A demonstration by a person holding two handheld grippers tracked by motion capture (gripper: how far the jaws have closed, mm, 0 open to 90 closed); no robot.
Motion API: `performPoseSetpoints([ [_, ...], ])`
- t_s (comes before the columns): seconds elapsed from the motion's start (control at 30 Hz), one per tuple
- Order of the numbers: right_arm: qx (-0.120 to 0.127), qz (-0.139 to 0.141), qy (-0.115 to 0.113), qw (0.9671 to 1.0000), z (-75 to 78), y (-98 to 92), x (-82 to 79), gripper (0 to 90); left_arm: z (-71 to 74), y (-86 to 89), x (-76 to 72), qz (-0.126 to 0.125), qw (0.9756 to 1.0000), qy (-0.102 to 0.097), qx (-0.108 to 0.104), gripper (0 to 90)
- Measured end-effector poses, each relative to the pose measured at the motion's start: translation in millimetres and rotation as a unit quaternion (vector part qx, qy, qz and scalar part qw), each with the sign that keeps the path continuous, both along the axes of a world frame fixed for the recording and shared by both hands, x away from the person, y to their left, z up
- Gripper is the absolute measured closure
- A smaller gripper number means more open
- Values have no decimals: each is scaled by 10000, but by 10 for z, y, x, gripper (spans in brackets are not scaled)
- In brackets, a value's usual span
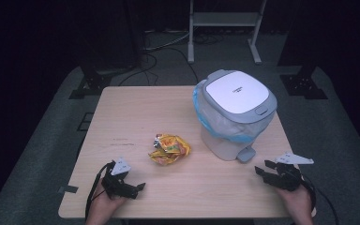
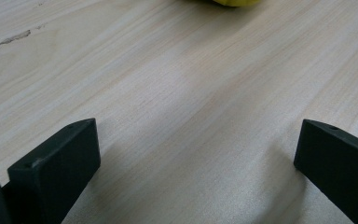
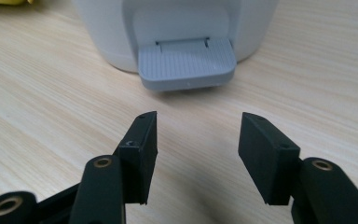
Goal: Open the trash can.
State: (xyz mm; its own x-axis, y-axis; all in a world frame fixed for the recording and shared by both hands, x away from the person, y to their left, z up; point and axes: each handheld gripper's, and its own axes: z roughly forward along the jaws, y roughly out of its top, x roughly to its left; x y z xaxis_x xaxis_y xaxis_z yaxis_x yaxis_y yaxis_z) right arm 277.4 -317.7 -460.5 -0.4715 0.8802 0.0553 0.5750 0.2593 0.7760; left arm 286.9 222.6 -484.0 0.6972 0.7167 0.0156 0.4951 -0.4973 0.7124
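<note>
- The right gripper [image 1: 268, 172] rests low on the pale wooden tabletop [image 1: 136, 108] with its jaws half spread and nothing between them.
- Straight ahead of those jaws, just beyond their tips, lies the ribbed grey foot pedal [image 3: 187, 63] of the white pedal bin with a grey lid and blue liner bag [image 1: 234, 115]. The pedal's long edge runs across the line of the jaws.
- The left gripper [image 1: 133, 187] sits on the tabletop with its jaws spread wide and empty.
- The crumpled yellow and orange snack wrapper [image 1: 169, 149] lies ahead of the left gripper and a little toward the bin, near but apart from it.
- Judging by this, the left gripper is nearer the wrapper and the right gripper nearer the pedal.
</note>
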Motion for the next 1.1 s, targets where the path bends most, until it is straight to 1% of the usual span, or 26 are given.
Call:
performPoseSetpoints([
  [0.07,20,44,-41,10000,26,5,-8,509,-1,0,0,-1,10000,-2,-5,0],
  [0.1,20,55,-60,10000,45,7,-12,536,-1,0,0,-1,10000,-2,-5,0],
  [0.33,177,133,-207,9995,177,11,-29,658,-2,0,0,1,10000,-9,-6,0],
  [0.67,308,239,-412,9984,342,-8,-51,801,-1,0,1,-2,10000,-7,-6,0],
  [0.8,383,297,-445,9978,401,-10,-69,891,-2,-1,0,1,10000,-7,-9,0],
  [1.1,477,386,-559,9965,568,-4,-87,899,-1,0,1,-1,10000,-5,-3,0],
])
